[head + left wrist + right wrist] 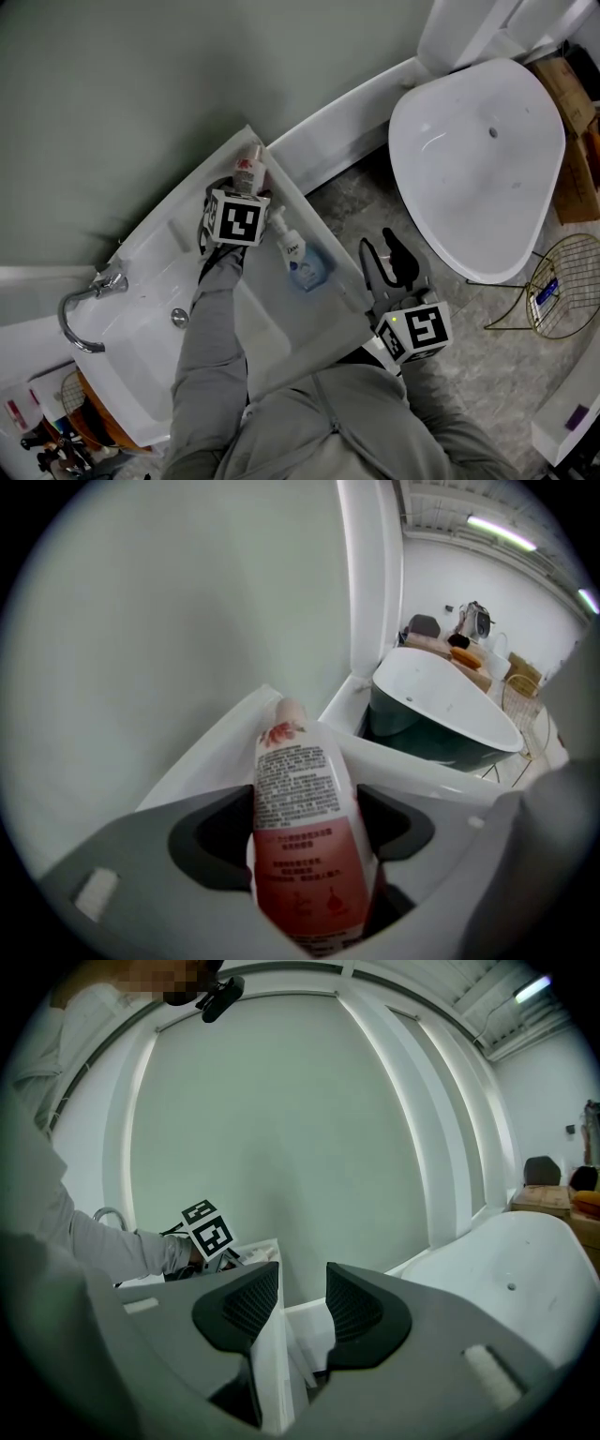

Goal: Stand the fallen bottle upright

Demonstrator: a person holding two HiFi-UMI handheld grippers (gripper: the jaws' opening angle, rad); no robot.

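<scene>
Bottle (248,172), red-and-white with a printed back label: not yet stood up. Lying on the back ledge of the washbasin (141,375), at its far right corner, cap end toward the wall, base toward the person.

Reached, though: left gripper (302,829) down over it, spread wide, one pad on each flank of the body. Pads pressing or merely just beside the plastic: hard to tell from the left gripper view; read here as not clamped.

So approach and straddle done; squeeze, lift, tip onto the base and release all left to do. Worth noting for the tipping: wall close behind the cap, and little ledge in that corner to take the base.

Blue pump bottle (302,261) on the right rim of the same basin, near the left gripper but apart from it. Faucet (84,314) at the opposite end, well apart.

Right gripper (303,1309) idle off the basin's right edge, above the floor, pads a narrow gap apart with nothing between them. Bathtub (478,150) and wire basket (562,281) beyond, clear of the work
</scene>
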